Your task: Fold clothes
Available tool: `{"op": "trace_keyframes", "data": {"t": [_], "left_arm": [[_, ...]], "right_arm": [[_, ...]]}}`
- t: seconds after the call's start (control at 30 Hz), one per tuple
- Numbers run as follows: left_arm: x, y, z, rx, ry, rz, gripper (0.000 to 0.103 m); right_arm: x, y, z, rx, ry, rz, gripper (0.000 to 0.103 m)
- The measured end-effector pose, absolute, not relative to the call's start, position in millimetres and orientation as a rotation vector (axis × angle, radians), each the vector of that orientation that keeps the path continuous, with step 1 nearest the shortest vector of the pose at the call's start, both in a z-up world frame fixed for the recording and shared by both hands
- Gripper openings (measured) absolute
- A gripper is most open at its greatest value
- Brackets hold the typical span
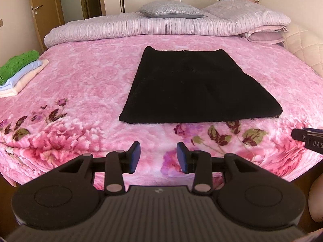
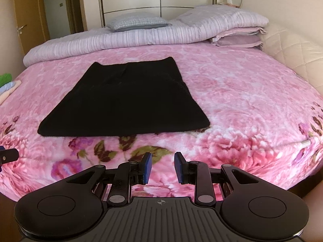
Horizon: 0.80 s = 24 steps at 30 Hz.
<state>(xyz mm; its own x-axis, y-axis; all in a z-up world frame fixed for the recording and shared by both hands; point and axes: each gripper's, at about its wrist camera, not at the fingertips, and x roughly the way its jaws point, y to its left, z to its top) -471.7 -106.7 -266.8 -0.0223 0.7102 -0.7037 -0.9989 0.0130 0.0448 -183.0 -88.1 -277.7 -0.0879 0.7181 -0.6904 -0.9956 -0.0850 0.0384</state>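
Left wrist view: folded black garment (image 1: 189, 86) lay flat on pink floral blanket (image 1: 84, 76), beyond the spread, empty left gripper (image 1: 158, 157); right gripper (image 2: 163, 168) likewise spread, empty.

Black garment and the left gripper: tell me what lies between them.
Only bare pink floral blanket. In the left wrist view nothing else lies between the open left gripper and the near edge of the black garment.
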Motion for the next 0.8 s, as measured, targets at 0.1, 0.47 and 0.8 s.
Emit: {"op": "trace_keyframes", "data": {"t": [0.1,0.47,0.8], "left_arm": [[-473.3,-103.4,-269.6,-0.582,0.651,1.488,0.036],[-476.5,-79.9,-285.5,-0.623,0.676,1.481,0.036],[-481.3,-40.6,-304.2,-0.632,0.686,1.456,0.038]], "right_arm": [[-184.8,-85.0,-279.8,-0.612,0.606,1.582,0.028],[-187.3,-63.5,-291.7,-0.652,0.630,1.568,0.028],[-187.5,-27.2,-311.9,-0.693,0.659,1.552,0.028]]}}
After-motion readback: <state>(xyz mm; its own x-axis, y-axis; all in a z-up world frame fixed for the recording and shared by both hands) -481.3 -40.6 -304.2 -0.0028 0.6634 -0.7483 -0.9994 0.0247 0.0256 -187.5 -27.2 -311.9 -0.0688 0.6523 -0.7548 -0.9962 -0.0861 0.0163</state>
